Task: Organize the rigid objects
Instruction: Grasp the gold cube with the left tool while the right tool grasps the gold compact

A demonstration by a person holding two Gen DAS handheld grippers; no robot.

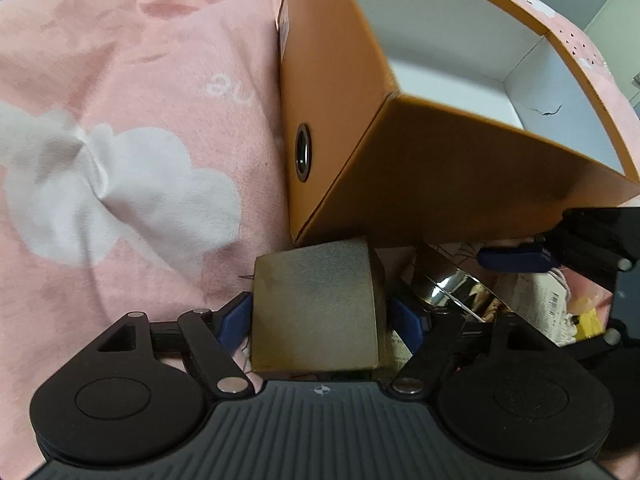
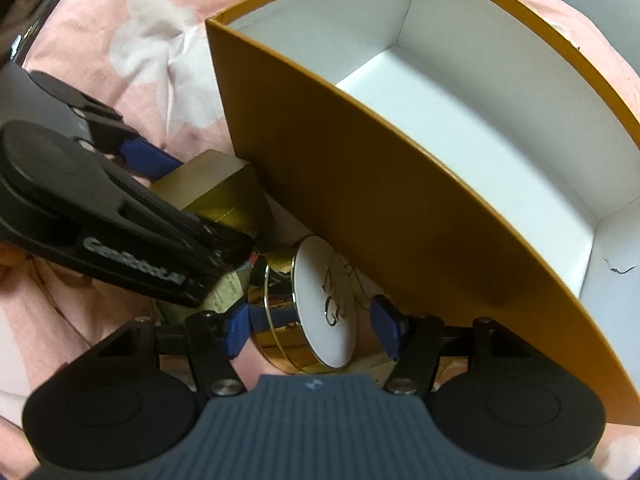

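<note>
My left gripper (image 1: 320,316) is shut on a small gold box (image 1: 316,308), its blue pads against both sides; the box also shows in the right wrist view (image 2: 216,192). My right gripper (image 2: 312,326) straddles a round gold compact with a white lid (image 2: 320,312); the left pad touches it, the right pad stands a little apart. The compact's shiny side shows in the left wrist view (image 1: 444,284). An open orange cardboard box with a white, empty inside (image 1: 460,176) (image 2: 360,208) stands just beyond both grippers.
Everything lies on a pink blanket with white cloud shapes (image 1: 120,140). Paper packets and small clutter (image 1: 548,304) lie to the right of the compact. The left gripper's body (image 2: 100,216) crosses the right wrist view at the left.
</note>
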